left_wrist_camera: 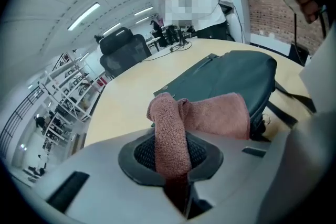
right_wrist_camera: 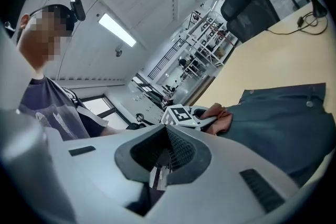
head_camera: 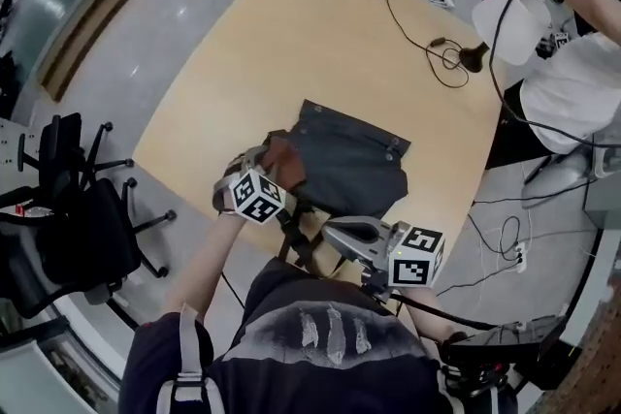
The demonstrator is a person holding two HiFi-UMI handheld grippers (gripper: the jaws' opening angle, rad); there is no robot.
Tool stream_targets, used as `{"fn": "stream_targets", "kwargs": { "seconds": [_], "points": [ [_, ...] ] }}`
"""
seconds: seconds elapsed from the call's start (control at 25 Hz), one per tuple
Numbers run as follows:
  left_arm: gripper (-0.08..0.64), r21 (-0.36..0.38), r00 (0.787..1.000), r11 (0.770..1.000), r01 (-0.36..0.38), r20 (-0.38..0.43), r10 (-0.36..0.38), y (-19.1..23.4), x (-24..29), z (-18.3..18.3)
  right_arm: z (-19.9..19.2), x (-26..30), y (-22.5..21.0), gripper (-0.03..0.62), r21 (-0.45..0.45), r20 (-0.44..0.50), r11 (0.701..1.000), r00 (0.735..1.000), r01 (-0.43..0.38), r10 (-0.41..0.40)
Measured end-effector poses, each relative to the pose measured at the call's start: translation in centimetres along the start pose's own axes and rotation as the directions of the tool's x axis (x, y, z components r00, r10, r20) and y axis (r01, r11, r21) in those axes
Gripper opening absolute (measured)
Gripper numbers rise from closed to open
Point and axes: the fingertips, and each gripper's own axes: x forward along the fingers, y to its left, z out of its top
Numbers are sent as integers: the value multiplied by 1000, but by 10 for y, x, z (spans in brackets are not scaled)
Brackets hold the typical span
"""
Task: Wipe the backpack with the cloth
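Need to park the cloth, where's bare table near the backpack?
Bare table lies left of the backpack and beyond it, up to the cable. The near edge is crowded with the left gripper, right gripper and straps.

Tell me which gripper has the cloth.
The left gripper: its jaws pinch the pink cloth lying on the backpack. The right gripper has no cloth between its jaws.

Pale wooden counter there, and a dark grey backpack lay flat on it, right ahead of the fingers of the left gripper. Well beyond those fingers, a black cable trailed over the far corner.
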Motion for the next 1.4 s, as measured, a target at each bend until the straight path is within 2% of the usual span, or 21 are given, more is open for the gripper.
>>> {"fn": "stream_targets", "kwargs": {
  "seconds": [0.12,0.2,0.28,0.36,0.48,0.6,0.76,0.88,1.12,1.2,1.32,1.4],
  "points": [
    [57,-93,996,995,-36,-85,28,38,3,-32,1,-5,-5,2,12,10,1000,1000,27,-27],
    [57,-178,993,981,-73,-108,54,67,3,-41,4,-9,-7,2,18,24,999,999,46,-46],
    [57,-239,991,965,-111,-103,88,91,4,-33,8,-13,-9,2,31,42,997,997,67,-68],
    [57,-269,990,954,-131,-82,113,104,8,-16,11,-17,-11,2,34,59,996,995,79,-81],
    [57,-228,995,969,-92,-61,80,87,26,13,13,-25,-12,2,26,86,995,992,92,-94],
    [57,-160,997,987,-1,-78,-11,44,48,31,12,-39,-12,2,32,123,993,986,111,-114],
    [57,-124,990,989,83,-101,-96,7,60,48,7,-64,-9,2,61,204,988,967,143,-153],
    [57,-147,983,979,143,-98,-158,-4,57,63,1,-88,-7,2,91,252,983,951,162,-180],
    [57,-92,967,970,227,-100,-235,-51,65,106,-13,-127,-3,2,108,320,974,921,199,-223],
    [57,-65,957,960,271,-90,-276,-73,65,127,-18,-139,0,2,114,340,972,911,208,-235],
    [57,1,931,934,356,-87,-355,-114,69,153,-26,-155,3,2,131,371,967,893,219,-253],
    [57,40,922,924,381,-91,-376,-134,74,168,-32,-165,5,2,142,391,963,881,228,-266]
  ]
}}
